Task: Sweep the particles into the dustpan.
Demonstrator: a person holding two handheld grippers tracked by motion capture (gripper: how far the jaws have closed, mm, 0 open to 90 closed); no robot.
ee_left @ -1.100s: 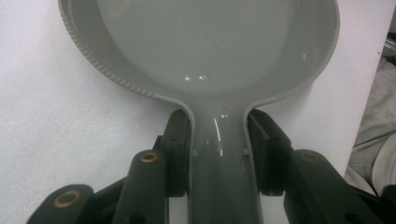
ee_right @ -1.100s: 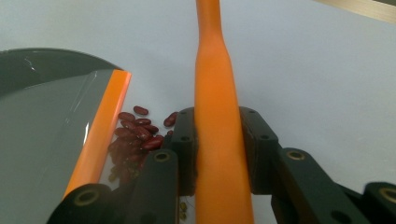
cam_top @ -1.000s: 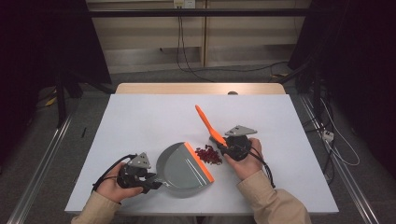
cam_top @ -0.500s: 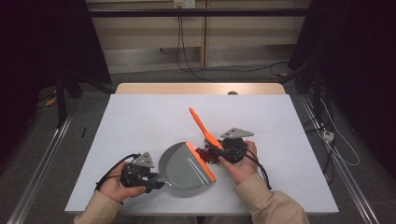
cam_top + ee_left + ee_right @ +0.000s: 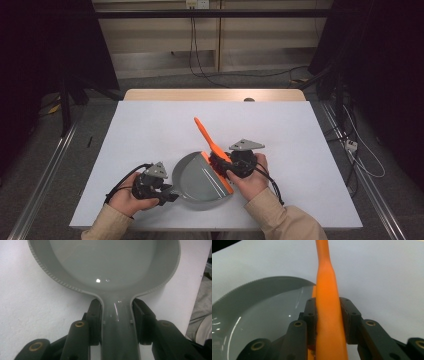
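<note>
On the left we saw the left gripper [image 5: 167, 192] clenched around the handle of the grey dustpan [image 5: 200, 180], which lay flat on the white table [image 5: 150, 130] near its front edge. To the right, the right gripper [image 5: 220, 162] grasped the orange brush [image 5: 205, 134] by its handle, the brush head being at the straight orange edge of the dustpan.

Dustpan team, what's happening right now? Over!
Left gripper shut on grey plastic dustpan handle. Right gripper shut on orange brush handle, brush head at the pan's mouth. Nothing in the way on white table.
</note>
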